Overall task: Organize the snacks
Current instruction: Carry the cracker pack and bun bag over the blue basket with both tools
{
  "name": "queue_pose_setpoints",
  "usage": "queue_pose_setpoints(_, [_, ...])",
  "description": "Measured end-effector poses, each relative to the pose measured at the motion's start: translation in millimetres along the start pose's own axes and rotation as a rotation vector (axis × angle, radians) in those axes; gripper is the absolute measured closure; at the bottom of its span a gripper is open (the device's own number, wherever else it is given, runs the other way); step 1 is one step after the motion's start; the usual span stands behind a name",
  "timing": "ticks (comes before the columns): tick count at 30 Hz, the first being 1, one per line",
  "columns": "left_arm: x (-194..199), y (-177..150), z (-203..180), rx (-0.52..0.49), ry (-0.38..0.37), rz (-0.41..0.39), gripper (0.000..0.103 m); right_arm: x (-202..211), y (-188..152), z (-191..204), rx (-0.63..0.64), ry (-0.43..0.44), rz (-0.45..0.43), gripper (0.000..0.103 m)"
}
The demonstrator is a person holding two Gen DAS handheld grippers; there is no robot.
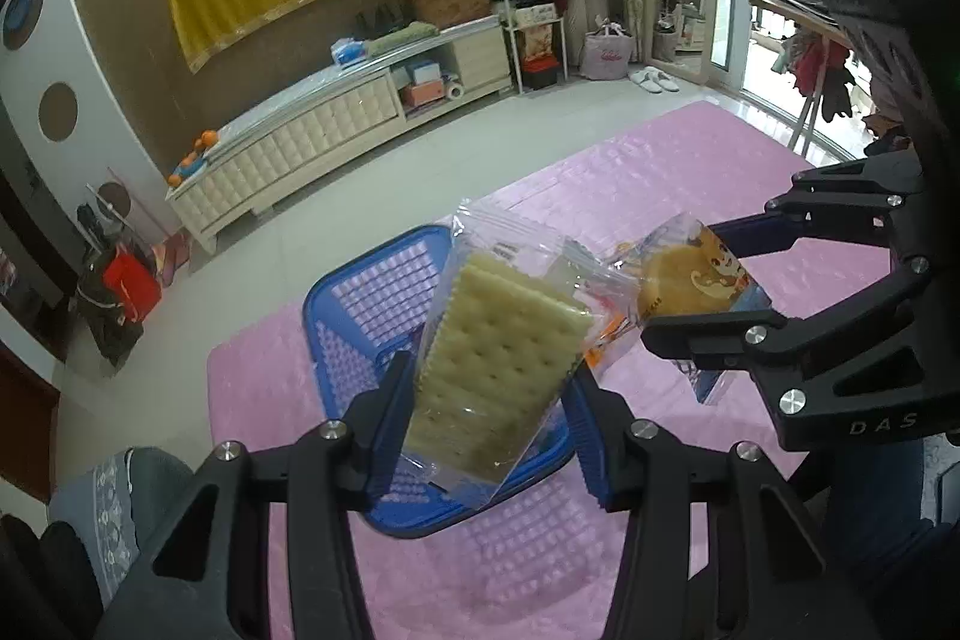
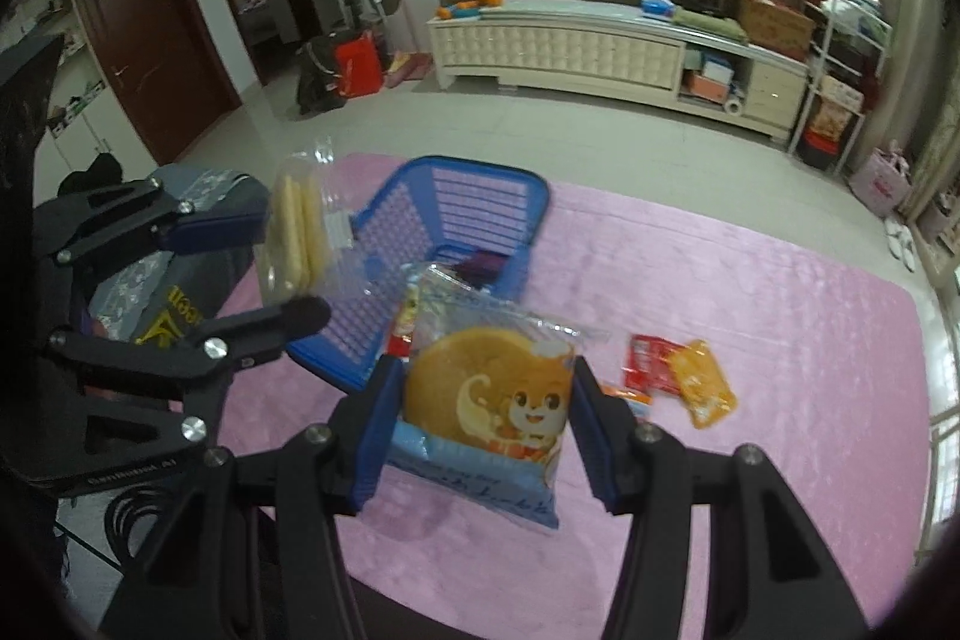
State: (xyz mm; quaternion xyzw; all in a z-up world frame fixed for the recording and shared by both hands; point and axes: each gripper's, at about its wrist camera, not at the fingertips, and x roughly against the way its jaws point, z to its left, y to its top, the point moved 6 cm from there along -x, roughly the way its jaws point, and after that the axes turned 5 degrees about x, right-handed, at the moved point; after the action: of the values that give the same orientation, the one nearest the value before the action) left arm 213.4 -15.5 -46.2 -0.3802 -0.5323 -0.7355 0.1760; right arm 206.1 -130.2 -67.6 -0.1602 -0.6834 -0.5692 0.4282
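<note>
The blue basket (image 2: 462, 220) on the pink mat (image 2: 750, 340) holds a dark purple item (image 2: 483, 268). Above the basket, the left gripper (image 1: 489, 400) clamps a cracker packet (image 1: 498, 340); beside it, the right gripper (image 2: 486, 412) clamps a cake packet (image 2: 486, 394).

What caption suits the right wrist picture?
Right gripper holds a cartoon-fox cake packet above a pink mat, blue basket ahead.

Four snack packets (image 2: 489, 394), one blue basket (image 2: 480, 196).
</note>
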Motion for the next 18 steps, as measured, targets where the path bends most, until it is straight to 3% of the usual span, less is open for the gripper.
queue_pose_setpoints(12, [-27.9,-32.6,60.2,0.152,-0.010,0.054,0.057,-61.8,17.2,27.6,0.037,0.040,0.079,0.044])
queue_pose_setpoints(18, [-58.9,-42.0,72.9,0.226,-0.062,0.083,0.057,-91.2,13.7,33.1,0.047,0.037,0.131,0.044])
